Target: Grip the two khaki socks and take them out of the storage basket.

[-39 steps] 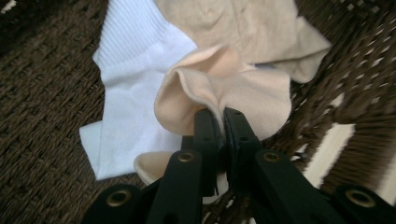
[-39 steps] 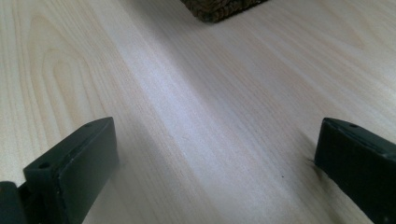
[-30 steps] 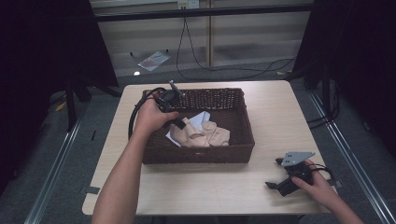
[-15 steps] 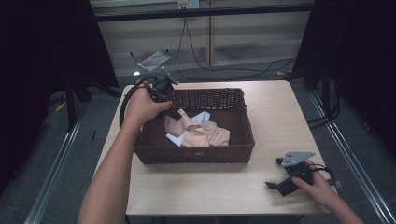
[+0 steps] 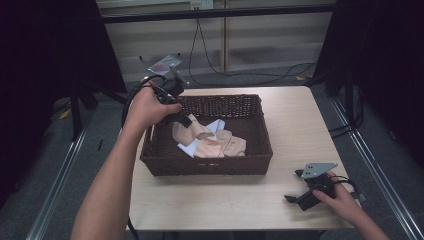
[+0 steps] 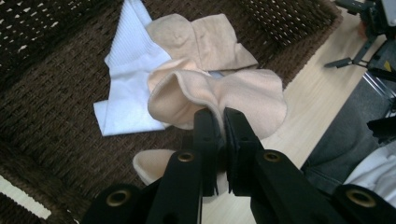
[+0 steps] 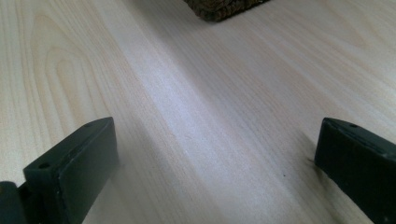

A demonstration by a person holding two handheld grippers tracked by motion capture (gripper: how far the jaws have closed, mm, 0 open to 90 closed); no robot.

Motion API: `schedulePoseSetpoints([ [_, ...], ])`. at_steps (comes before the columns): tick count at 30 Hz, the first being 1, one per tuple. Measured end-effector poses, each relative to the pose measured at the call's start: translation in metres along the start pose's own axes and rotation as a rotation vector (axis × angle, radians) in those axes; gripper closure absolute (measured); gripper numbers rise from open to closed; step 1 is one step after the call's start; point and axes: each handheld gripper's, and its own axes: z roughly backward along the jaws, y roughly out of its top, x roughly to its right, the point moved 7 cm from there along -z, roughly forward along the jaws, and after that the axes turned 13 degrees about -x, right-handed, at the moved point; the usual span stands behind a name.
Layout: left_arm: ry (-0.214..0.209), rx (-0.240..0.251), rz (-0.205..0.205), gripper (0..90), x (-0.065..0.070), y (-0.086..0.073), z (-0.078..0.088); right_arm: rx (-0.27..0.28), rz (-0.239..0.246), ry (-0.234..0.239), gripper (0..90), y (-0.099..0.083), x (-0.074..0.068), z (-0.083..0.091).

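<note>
Your right gripper [image 5: 306, 196] rests at the near right corner of the table [image 5: 300, 125], jaws wide apart with bare wood between them. Your left gripper [image 6: 219, 135] is clamped on a beige sock [image 6: 243, 95], held just above the floor of the wicker basket [image 5: 210, 165], at its far left. A second ago that gripper was deeper over the pile; since then it has drawn back toward the far left rim and the sock has lifted with it, so the extraction looks underway. Left in the basket: a white cloth [image 6: 126, 74] and another beige sock [image 6: 210, 39], lying together. The far left rim may snag the trailing fabric. Cables [image 5: 220, 60] lie on the floor beyond.
</note>
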Motion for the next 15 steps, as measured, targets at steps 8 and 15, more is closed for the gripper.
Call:
schedulePoseSetpoints([
  [8,-0.006,-0.003,-0.017,84.6,0.011,-0.003,0.007,0.0,0.0,0.0,0.0,0.0,0.0,0.0],
  [15,-0.024,0.004,-0.013,84.6,0.017,-0.006,0.006,0.0,0.0,0.0,0.0,0.0,0.0,0.0],
])
